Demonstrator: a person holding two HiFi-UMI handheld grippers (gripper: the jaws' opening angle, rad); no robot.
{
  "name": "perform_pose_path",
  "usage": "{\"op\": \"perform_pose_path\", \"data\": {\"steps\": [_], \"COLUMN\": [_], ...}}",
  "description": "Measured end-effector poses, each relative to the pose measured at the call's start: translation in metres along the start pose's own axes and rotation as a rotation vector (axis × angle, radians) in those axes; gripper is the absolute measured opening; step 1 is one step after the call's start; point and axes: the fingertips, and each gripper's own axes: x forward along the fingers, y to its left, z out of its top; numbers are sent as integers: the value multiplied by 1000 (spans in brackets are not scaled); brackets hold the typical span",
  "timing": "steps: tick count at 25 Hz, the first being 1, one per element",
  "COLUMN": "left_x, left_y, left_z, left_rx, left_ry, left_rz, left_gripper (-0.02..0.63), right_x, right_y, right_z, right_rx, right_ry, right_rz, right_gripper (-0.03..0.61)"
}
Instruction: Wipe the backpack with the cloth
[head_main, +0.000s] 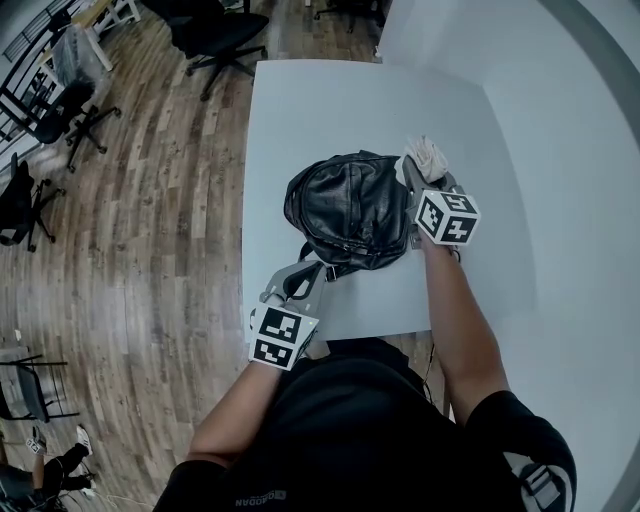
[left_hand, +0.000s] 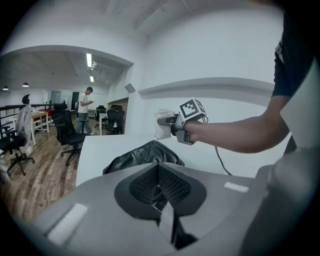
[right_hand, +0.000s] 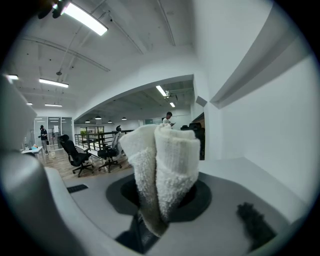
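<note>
Cloth (right_hand: 162, 170), white and bunched upright, is clamped in the right hand-held gripper (right_hand: 159, 212), raised just beside the far right edge of the backpack (head_main: 350, 205). Left hand-held gripper (left_hand: 162, 202) has its jaws closed on a strap (head_main: 322, 270) at the near end. The black backpack lies mid-surface (head_main: 300, 120).

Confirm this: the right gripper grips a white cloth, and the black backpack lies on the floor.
Not the floor. The head view shows the black backpack lying on the white table. The right gripper does grip a white cloth.
</note>
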Motion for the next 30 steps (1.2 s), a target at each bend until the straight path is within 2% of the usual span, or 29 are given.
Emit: {"op": "perform_pose_path", "data": {"steps": [6,12,20,30], "left_x": [-8,-14,-23,-31], "left_y": [16,31,46,67], "left_z": [-2,-11,-24,-42], "left_rx": [-110,-111,-165,-204], "left_ry": [-7,6,33,46], "left_rz": [27,77,137,207], "left_gripper": [6,6,6,6], "right_x": [15,42,79,105], "right_y": [39,84,147,177], "right_z": [-18,-52,-82,-110], "right_rx": [22,48,58,67], "right_ry": [31,94,158,209], "right_rz": [85,181,312,372], "right_gripper": [99,100,100,98]}}
